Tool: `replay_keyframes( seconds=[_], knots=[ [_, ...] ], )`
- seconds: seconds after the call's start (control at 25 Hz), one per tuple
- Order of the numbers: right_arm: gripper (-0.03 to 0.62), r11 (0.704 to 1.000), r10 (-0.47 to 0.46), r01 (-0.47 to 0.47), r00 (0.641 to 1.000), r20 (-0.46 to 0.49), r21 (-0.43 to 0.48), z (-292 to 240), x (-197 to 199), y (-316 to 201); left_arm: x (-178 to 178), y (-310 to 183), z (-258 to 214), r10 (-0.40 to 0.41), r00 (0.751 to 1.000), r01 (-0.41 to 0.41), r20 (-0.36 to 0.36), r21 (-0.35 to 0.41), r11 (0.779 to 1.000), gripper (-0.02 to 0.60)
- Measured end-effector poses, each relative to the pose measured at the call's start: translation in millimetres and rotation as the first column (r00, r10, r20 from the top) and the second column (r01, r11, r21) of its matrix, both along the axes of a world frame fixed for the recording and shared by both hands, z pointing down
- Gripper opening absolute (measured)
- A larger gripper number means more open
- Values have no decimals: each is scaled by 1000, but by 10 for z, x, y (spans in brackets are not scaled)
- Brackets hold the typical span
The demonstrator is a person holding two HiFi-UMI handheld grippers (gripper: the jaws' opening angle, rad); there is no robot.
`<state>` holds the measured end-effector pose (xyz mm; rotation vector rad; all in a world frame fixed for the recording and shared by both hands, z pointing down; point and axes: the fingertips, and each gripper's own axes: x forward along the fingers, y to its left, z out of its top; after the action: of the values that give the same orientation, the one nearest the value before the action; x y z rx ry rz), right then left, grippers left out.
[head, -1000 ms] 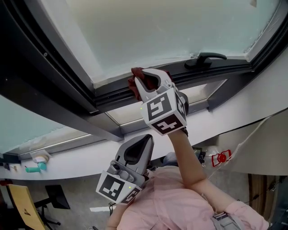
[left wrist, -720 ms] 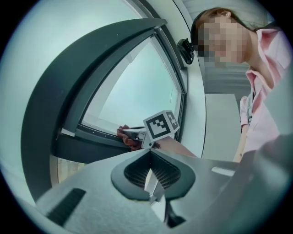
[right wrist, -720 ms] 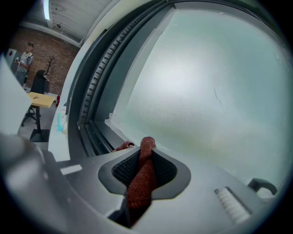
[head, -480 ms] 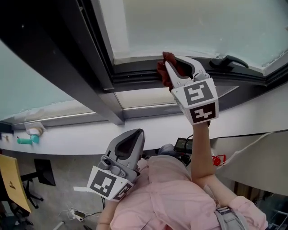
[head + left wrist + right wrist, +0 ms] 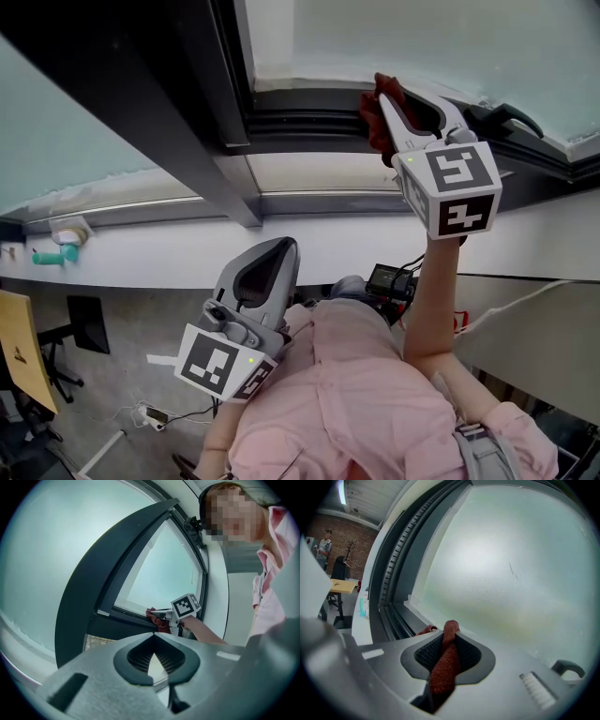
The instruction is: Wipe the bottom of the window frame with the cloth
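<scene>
cloth (image 5: pixel 372 127): 1 o'clock, on window frame (image 5: pixel 300 122)
handle (image 5: pixel 514 119): 3 o'clock from cloth
left gripper (image 5: pixel 277 255): 7 o'clock from cloth, well apart

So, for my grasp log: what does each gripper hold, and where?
Right gripper pinches the cloth along a bunched fold; left gripper holds nothing.

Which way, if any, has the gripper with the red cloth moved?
Yes: the right gripper and red cloth slid right along the bottom frame, away from the dark upright post, toward the window handle.
</scene>
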<state>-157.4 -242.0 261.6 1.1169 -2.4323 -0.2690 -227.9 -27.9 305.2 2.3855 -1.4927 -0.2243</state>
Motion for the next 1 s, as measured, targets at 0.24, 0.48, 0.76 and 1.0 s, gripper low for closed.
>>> replay_keyframes(
  seconds=[0.24, 0.48, 0.76, 1.0],
  knots=[
    [72, 999, 51, -51, 999, 11, 8, -67, 215, -36, 126, -10, -30, 35, 997, -35, 70, 2, 999, -3],
    [72, 997, 82, -82, 996, 16, 6, -34, 332, -93, 149, -81, -45, 38, 996, -39, 86, 12, 999, -4],
    [72, 993, 114, -114, 993, 23, -1, 26, 463, -162, 78, -121, 6, 18, 995, -19, 102, 7, 1000, -3],
    [72, 989, 148, -148, 989, 27, -2, 42, 623, -217, 66, -143, 19, 12, 995, -12, 100, -1, 1000, -3]
  ],
)
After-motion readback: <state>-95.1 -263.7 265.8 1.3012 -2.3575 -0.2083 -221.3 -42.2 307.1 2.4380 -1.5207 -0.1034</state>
